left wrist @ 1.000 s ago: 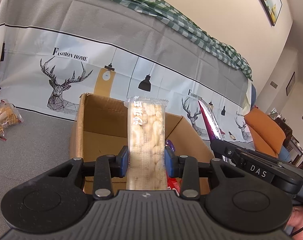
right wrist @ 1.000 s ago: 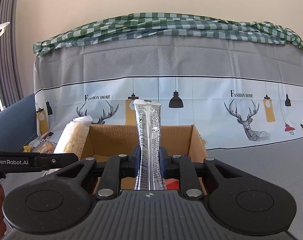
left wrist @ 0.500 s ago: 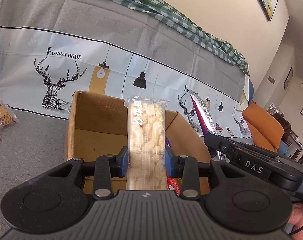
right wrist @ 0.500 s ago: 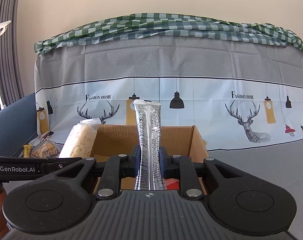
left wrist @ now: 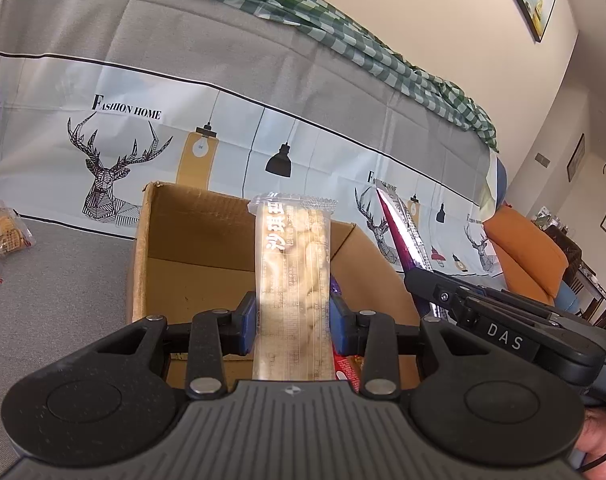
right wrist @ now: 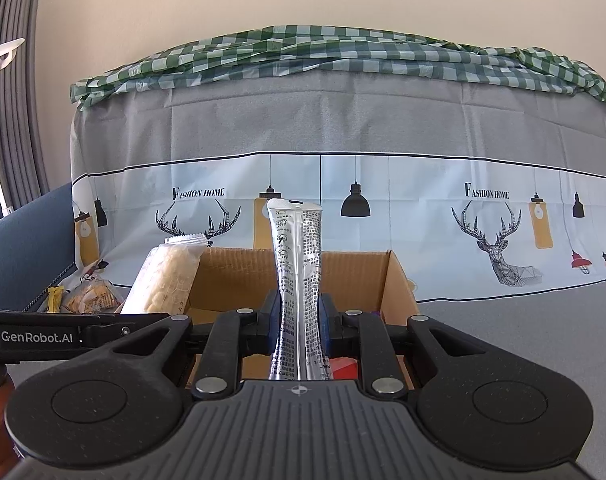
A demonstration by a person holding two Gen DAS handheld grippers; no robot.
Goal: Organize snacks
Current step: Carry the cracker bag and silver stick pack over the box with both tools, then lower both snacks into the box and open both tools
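Above cardboard box (left wrist: pixel 191 240) rim, left hand-held gripper (left wrist: pixel 293 320) clamps clear snack pack (left wrist: pixel 291 264), right hand-held gripper (right wrist: pixel 299 320) clamps silver pouch (right wrist: pixel 297 280).

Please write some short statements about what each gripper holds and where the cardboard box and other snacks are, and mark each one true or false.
1. The left gripper holds a clear packet of pale snacks between its fingers. True.
2. The right gripper is open and holds nothing. False: it is shut on a silver packet.
3. The cardboard box is closed with tape. False: its top is open, and a red item shows inside.
4. Both packets are held upright, near the open box. True.
5. A bag of snacks lies on the grey surface left of the box. True.
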